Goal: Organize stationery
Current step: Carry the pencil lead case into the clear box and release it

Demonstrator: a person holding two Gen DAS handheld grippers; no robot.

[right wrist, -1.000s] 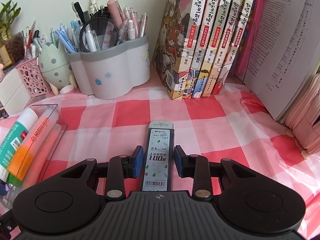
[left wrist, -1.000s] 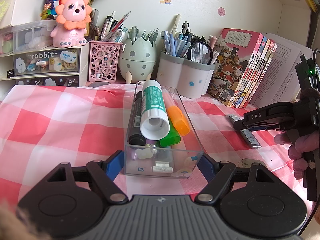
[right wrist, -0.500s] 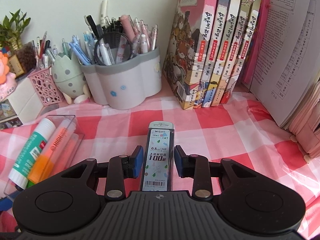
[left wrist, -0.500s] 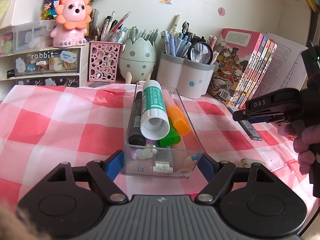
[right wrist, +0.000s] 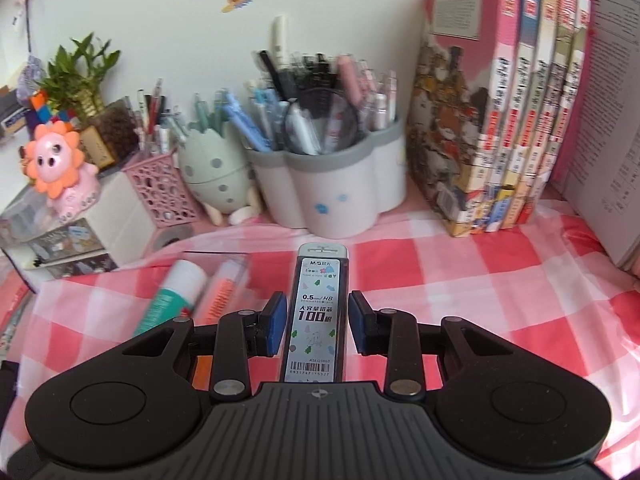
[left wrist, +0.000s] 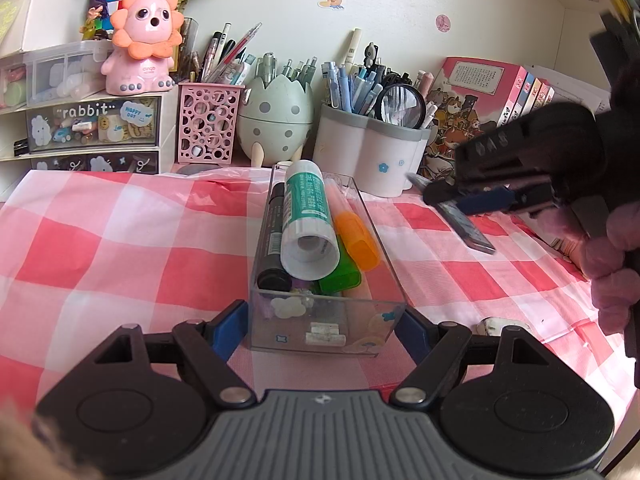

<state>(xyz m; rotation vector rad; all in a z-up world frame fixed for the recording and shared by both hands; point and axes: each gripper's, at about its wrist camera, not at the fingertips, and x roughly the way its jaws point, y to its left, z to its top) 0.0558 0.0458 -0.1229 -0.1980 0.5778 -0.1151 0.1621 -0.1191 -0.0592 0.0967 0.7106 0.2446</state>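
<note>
A clear plastic tray (left wrist: pixel 384 280) sits on the pink checked cloth and holds a green-white glue stick (left wrist: pixel 306 216), a black marker (left wrist: pixel 272 240), an orange highlighter (left wrist: pixel 354 232) and a green highlighter. My left gripper (left wrist: pixel 322 326) is shut on the tray's near end. My right gripper (right wrist: pixel 316 326) is shut on a flat pencil lead case (right wrist: pixel 316 312) and holds it in the air to the right of the tray. In the left wrist view the right gripper (left wrist: pixel 476 200) and the lead case (left wrist: pixel 468 226) show above the cloth. The tray (right wrist: pixel 216 258) shows left of the case.
Along the back wall stand a white-grey pen holder (left wrist: pixel 372 160), an egg-shaped holder (left wrist: pixel 276 120), a pink mesh holder (left wrist: pixel 206 124), a drawer unit (left wrist: pixel 92 128) with a pink lion toy (left wrist: pixel 142 56), and books (left wrist: pixel 480 108). A small white object (left wrist: pixel 500 326) lies right of the tray.
My right gripper has lifted the lead case off the cloth and carried it up and leftward, toward the tray. My left gripper and the tray have stayed put.
</note>
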